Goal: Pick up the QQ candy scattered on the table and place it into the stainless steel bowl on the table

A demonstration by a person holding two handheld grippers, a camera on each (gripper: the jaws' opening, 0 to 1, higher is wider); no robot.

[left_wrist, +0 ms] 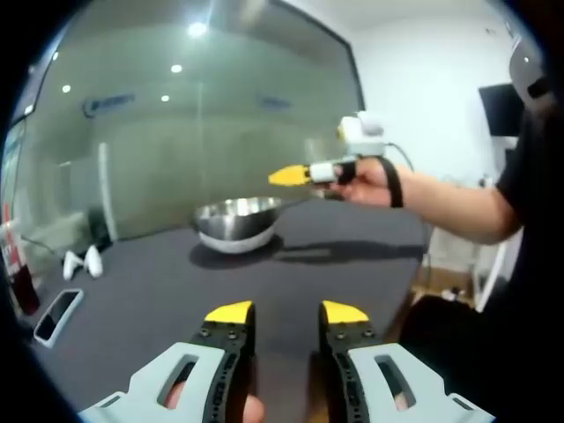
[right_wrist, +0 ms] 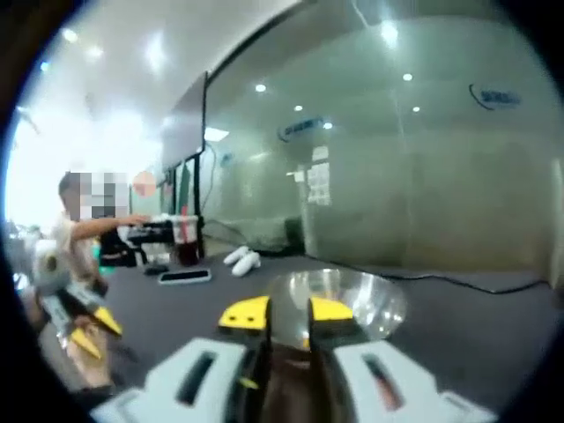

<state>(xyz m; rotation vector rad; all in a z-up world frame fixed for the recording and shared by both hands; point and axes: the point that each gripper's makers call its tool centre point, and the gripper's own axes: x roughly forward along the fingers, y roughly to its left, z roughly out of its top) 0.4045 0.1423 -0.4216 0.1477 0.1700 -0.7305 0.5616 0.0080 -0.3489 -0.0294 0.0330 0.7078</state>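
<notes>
The stainless steel bowl (left_wrist: 236, 220) stands on the dark table (left_wrist: 176, 291) toward its far side. My left gripper (left_wrist: 286, 313) hovers over the near part of the table, open, with nothing between its yellow tips. In the left gripper view a hand holds my right gripper (left_wrist: 289, 175) in the air just above the bowl's right rim. In its own view the right gripper (right_wrist: 288, 313) points down at the bowl (right_wrist: 352, 300), jaws a little apart with nothing seen between the tips. The left gripper (right_wrist: 88, 326) shows low at the left there.
A phone (left_wrist: 57, 315) lies near the table's left edge, with two small white objects (left_wrist: 81, 261) behind it. A cup of red drink (right_wrist: 185, 238) stands at the far end. A person sits beyond it. A glass wall runs behind the table.
</notes>
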